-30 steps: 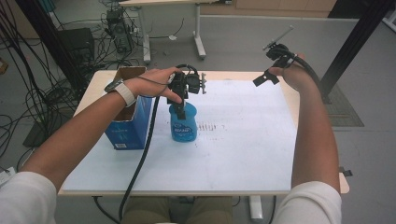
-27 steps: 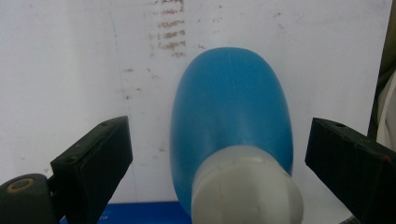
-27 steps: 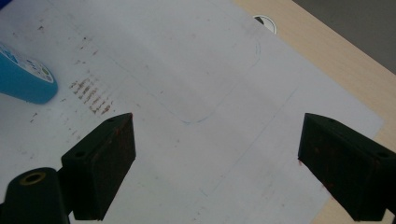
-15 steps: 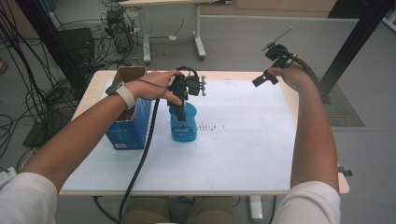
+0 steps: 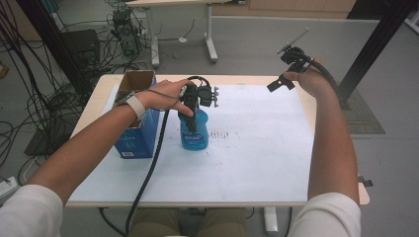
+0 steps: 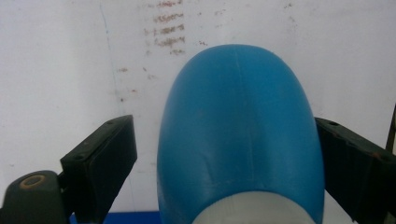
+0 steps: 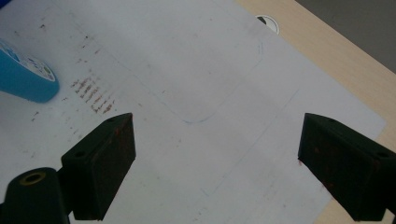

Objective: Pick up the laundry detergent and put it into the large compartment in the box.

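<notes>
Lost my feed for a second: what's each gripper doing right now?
Left gripper: fingers astride the blue bottle, just closing in, gaps on both sides, not gripping.
Right gripper: open, empty, above the table.

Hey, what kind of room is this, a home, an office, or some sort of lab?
Most likely a lab or workshop: tangled cables on a bare floor, a wheeled equipment stand, and a worktable covered with a stained white sheet.

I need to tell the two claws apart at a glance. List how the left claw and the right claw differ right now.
The left claw straddles the blue bottle, its jaws just closing in; the right claw has nothing between its jaws. The left claw points down over the white sheet; the right claw is raised near the table's far edge. Both have black jaws.
</notes>
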Motion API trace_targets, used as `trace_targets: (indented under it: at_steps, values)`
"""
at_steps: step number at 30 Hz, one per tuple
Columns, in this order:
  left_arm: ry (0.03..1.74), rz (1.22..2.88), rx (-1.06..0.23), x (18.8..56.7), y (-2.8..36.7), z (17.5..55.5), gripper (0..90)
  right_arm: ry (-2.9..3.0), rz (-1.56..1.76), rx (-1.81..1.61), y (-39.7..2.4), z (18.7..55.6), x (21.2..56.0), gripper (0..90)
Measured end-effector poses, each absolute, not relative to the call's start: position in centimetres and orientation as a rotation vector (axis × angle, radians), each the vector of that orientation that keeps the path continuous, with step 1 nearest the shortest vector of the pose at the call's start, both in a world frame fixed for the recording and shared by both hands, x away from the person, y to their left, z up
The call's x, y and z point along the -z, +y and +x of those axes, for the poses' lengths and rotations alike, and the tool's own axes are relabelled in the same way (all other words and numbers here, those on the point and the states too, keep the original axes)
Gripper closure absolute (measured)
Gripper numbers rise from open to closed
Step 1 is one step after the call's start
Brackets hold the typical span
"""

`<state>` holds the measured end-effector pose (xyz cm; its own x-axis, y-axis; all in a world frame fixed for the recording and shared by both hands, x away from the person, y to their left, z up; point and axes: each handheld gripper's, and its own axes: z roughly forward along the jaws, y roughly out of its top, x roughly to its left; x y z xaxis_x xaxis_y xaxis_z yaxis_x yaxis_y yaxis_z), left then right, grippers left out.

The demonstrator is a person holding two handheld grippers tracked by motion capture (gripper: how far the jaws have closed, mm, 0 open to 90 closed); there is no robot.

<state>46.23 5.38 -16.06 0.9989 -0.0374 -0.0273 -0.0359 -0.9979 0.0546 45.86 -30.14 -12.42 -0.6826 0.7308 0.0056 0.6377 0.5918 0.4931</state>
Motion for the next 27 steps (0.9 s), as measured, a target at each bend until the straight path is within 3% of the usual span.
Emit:
trace_targets:
  at_steps: [13, 18, 27]
  values:
    - [-0.097, 3.094, 0.021, 16.13, 5.17, 45.70, 25.9, 2.617, 1.139, -0.701, -30.15, 45.68, 12.35, 11.0]
    - [-0.107, 3.092, 0.019, 16.22, 5.18, 45.58, 36.3, 2.616, 1.137, -0.702, -30.18, 45.59, 12.28, 11.0]
    - [-0.098, 3.093, 0.048, 16.26, 5.19, 45.95, 38.1, 2.614, 1.133, -0.700, -30.22, 45.53, 12.24, 11.0]
